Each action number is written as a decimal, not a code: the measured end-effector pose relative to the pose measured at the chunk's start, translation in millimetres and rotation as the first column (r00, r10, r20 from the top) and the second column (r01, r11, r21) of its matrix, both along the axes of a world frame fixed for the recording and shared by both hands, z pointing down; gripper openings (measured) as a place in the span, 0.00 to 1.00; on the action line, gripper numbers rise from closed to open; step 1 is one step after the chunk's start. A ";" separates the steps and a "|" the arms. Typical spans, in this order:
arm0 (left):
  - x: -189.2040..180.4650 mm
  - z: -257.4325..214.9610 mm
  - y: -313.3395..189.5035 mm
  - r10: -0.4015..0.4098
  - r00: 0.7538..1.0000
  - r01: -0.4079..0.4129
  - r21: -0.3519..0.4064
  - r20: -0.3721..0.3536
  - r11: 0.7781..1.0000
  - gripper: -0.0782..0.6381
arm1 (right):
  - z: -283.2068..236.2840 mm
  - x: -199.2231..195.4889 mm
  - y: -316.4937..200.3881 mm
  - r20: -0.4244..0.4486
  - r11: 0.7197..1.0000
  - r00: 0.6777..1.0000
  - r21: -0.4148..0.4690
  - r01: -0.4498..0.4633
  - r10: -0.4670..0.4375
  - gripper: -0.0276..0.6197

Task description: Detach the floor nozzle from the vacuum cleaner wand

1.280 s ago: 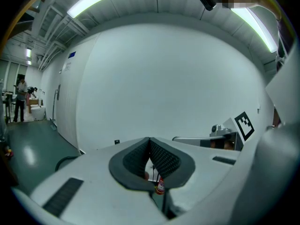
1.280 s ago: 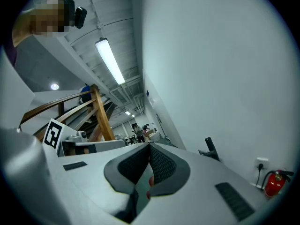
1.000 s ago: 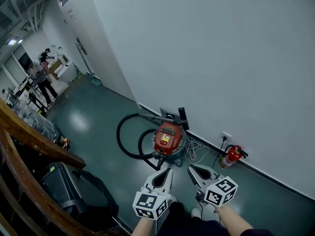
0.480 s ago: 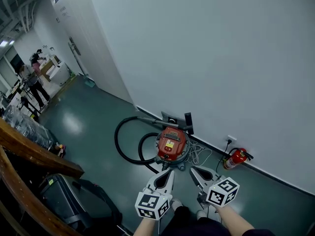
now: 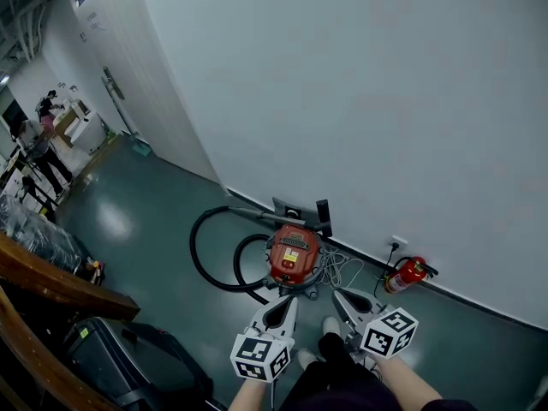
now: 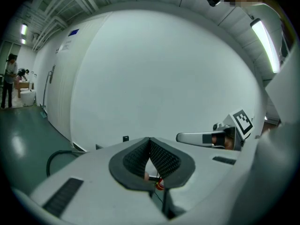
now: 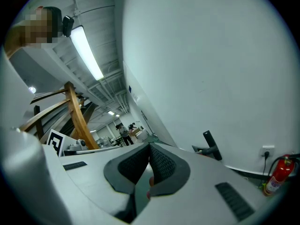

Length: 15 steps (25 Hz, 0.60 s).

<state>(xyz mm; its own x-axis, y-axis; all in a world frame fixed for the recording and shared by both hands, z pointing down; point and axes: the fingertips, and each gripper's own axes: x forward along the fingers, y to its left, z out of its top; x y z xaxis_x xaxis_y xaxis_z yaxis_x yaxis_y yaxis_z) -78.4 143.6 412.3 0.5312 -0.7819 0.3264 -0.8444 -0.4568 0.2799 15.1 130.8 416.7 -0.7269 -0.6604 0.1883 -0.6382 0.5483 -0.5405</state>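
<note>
A red canister vacuum cleaner (image 5: 294,258) stands on the green floor by the white wall. Its black hose (image 5: 199,259) loops to the left. A grey wand (image 5: 257,216) runs behind the canister to a grey piece (image 5: 288,205) and an upright black part (image 5: 323,216) at the wall; which piece is the floor nozzle I cannot tell. My left gripper (image 5: 289,299) (image 6: 150,142) and right gripper (image 5: 337,294) (image 7: 150,147) hover side by side just short of the vacuum. Both are shut and hold nothing. The black upright part (image 7: 211,149) also shows in the right gripper view.
A red fire extinguisher (image 5: 405,273) (image 7: 279,172) stands right of the vacuum under a wall socket (image 5: 394,242). A white cable (image 5: 341,268) lies coiled between them. A wooden handrail (image 5: 60,285) and a dark case (image 5: 128,354) are at the lower left. People work far down the hall (image 5: 34,139).
Both grippers, still shut, have come closer to the vacuum as the person stepped toward it. The person's feet now show between the grippers.
</note>
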 end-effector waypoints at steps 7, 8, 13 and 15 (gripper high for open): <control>-6.0 9.8 -40.9 0.011 1.000 -0.011 -0.013 0.005 1.000 0.11 | 10.8 0.7 -42.3 0.009 0.999 0.999 -0.020 -0.030 0.030 0.07; -7.3 10.8 -48.3 0.011 1.000 -0.011 -0.016 0.004 1.000 0.12 | 11.7 -0.2 -50.0 0.010 0.999 0.999 -0.021 -0.032 0.032 0.07; -11.9 15.8 -83.6 0.015 1.000 -0.015 -0.033 -0.003 0.999 0.12 | 18.7 -5.4 -86.4 0.013 0.998 0.999 -0.043 -0.037 0.038 0.07; -13.1 21.8 -99.8 0.014 1.000 -0.014 -0.046 -0.005 0.999 0.12 | 24.1 -7.9 -101.6 0.015 0.998 0.999 -0.054 -0.034 0.035 0.07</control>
<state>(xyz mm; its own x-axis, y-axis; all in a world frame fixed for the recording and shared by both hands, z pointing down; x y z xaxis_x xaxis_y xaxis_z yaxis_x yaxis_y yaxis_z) -91.5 43.8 434.0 0.5432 -0.7587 0.3596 -0.8369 -0.4549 0.3044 7.3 29.2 440.8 -0.7070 -0.6744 0.2127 -0.6474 0.4962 -0.5785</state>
